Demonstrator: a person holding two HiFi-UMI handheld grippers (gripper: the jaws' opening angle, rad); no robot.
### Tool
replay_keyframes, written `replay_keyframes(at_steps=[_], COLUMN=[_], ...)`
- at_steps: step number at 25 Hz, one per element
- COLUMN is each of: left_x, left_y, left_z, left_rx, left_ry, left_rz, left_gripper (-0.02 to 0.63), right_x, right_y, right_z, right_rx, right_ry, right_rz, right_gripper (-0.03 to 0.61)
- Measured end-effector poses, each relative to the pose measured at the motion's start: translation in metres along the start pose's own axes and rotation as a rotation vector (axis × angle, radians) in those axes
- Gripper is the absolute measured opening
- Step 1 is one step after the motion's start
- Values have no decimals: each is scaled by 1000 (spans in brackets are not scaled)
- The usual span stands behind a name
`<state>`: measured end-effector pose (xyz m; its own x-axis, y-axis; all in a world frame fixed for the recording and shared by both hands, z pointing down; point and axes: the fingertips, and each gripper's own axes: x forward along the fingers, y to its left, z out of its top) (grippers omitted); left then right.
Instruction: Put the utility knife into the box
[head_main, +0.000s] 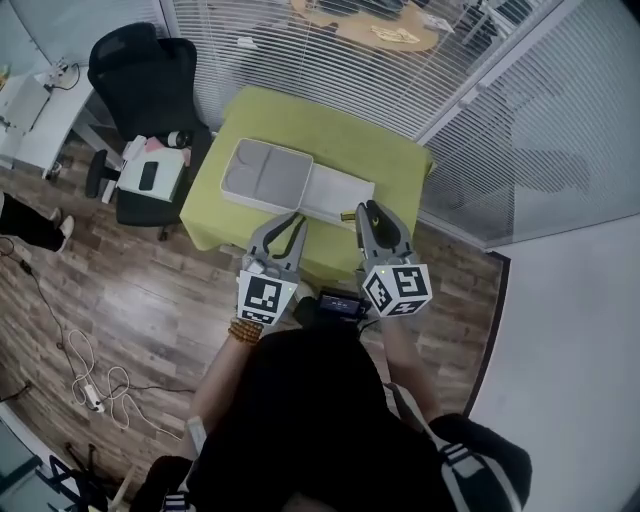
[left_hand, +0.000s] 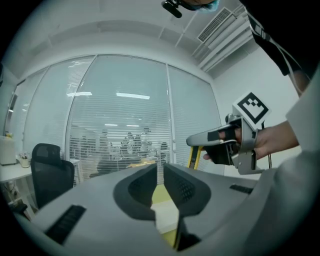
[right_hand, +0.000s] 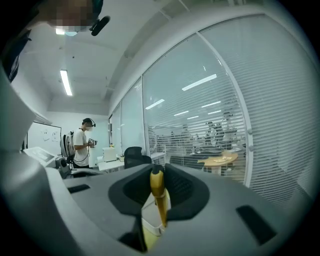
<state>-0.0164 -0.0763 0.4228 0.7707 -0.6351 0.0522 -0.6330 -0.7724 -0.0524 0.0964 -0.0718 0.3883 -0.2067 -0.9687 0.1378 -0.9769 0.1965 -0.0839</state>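
Note:
The box (head_main: 262, 174) lies open on the green table (head_main: 385, 150), a grey tray with a white half (head_main: 338, 197) beside it. My right gripper (head_main: 371, 216) hovers over the table's near edge, shut on the yellow utility knife (head_main: 372, 206). In the right gripper view the knife (right_hand: 158, 194) stands upright between the jaws of the right gripper (right_hand: 157, 175), with the white box edge (right_hand: 150, 220) below. My left gripper (head_main: 291, 224) hangs next to it on the left, shut and empty (left_hand: 159, 172). The left gripper view also catches the right gripper (left_hand: 197, 141) and the knife (left_hand: 193, 158).
A black office chair (head_main: 140, 62) and a second chair loaded with items (head_main: 150, 176) stand left of the table. Cables (head_main: 93, 385) lie on the wooden floor. Glass walls with blinds (head_main: 520, 130) run behind the table. A person (right_hand: 82, 146) stands far off.

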Motion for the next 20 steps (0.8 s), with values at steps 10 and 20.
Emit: replay_keyframes(at_steps=[10,20], left_x=[78,145], left_y=[-27,-54], left_z=[-33,-49], left_rx=[160,313], left_ry=[136,200], left_rz=[-133,-191], left_gripper=[165,207], right_x=[39,66], right_y=[-35,-55], right_z=[5,1], right_rx=[75,86], right_ry=[0,27], right_rz=[122,305], right_gripper=[60,60])
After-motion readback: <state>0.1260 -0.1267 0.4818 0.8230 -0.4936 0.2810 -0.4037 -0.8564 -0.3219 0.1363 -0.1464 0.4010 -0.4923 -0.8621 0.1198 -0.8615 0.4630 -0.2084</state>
